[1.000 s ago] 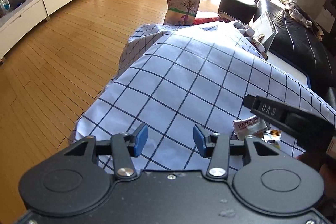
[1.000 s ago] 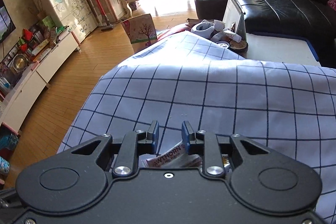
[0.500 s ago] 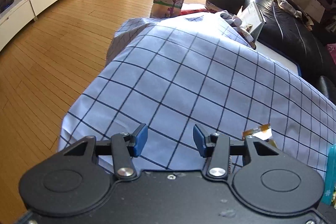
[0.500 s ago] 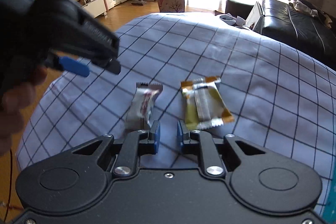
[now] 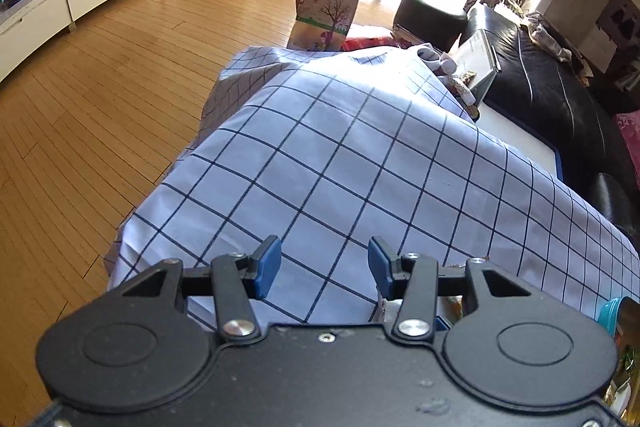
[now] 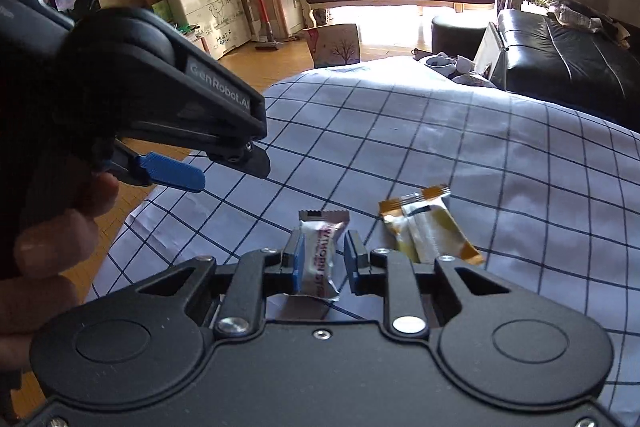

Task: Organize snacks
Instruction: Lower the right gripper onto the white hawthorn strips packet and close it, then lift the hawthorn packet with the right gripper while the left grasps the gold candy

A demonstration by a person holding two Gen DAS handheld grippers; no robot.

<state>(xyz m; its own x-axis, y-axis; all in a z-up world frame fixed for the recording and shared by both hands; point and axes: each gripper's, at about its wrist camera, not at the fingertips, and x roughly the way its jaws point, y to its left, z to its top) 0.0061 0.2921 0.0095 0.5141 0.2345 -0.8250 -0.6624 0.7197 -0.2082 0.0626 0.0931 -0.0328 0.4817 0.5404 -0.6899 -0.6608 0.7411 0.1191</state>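
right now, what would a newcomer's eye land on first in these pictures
Probably the silver hawthorn snack lying between the right gripper's blue pads, whose jaws have just been opening; they stand a little off the wrapper. Beside it, to the right, lies an orange-and-silver snack, both on the blue checked cloth. The left gripper hangs open over bare cloth.

Two handheld black plastic grippers: the right gripper point(image 6: 322, 259) and left gripper point(image 5: 323, 266) each carry blue finger pads point(image 5: 267, 266), silver screws and round moulded discs (white "GenRobot.AI" lettering marks one side).
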